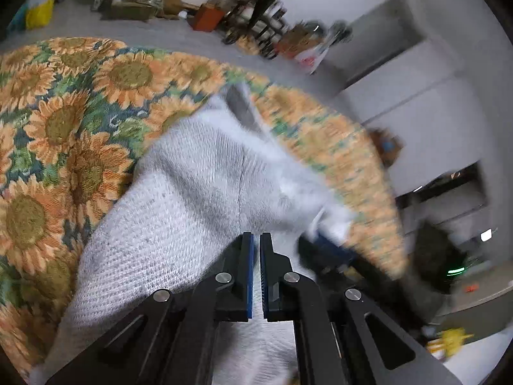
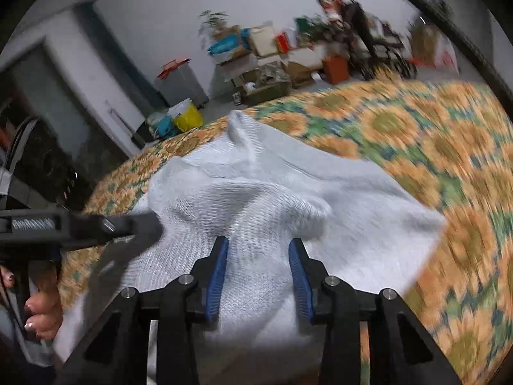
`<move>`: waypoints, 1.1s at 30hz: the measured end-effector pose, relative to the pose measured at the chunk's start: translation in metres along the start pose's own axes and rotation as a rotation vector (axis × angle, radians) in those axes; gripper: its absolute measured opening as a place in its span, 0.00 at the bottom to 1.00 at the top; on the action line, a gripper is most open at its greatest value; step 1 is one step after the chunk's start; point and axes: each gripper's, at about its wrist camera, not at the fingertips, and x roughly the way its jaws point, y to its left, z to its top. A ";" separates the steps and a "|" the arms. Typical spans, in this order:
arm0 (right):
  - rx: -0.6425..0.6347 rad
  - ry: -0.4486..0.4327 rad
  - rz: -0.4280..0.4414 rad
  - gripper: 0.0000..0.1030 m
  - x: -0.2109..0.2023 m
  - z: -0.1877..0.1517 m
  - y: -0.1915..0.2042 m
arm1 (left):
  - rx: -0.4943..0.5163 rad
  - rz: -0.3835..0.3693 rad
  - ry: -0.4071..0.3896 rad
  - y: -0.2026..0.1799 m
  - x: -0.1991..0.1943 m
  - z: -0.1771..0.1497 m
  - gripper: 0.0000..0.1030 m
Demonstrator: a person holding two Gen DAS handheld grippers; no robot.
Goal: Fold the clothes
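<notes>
Diagonally, white knit garment (image 1: pixel 192 192) stretches away; left jaws clenched, right jaws released.

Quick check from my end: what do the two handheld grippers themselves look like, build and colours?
Both match: the left gripper and right gripper have matte black angular linkage arms with triangular cut-outs and round silver pivot pins. Each finger carries a ribbed blue pad. Seen from the right wrist view, the left gripper's side shows a coiled metal spring set in its black body.
</notes>
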 end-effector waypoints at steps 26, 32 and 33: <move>-0.123 -0.127 -0.196 0.47 -0.045 -0.007 0.056 | -0.021 0.107 -0.160 0.018 -0.044 -0.061 0.02; -0.181 0.013 -0.322 0.44 0.026 0.017 0.070 | 0.046 0.323 -0.146 0.012 -0.032 -0.083 0.02; -0.139 0.025 -0.301 0.45 0.033 0.014 0.061 | 0.030 0.323 -0.157 0.015 -0.036 -0.086 0.02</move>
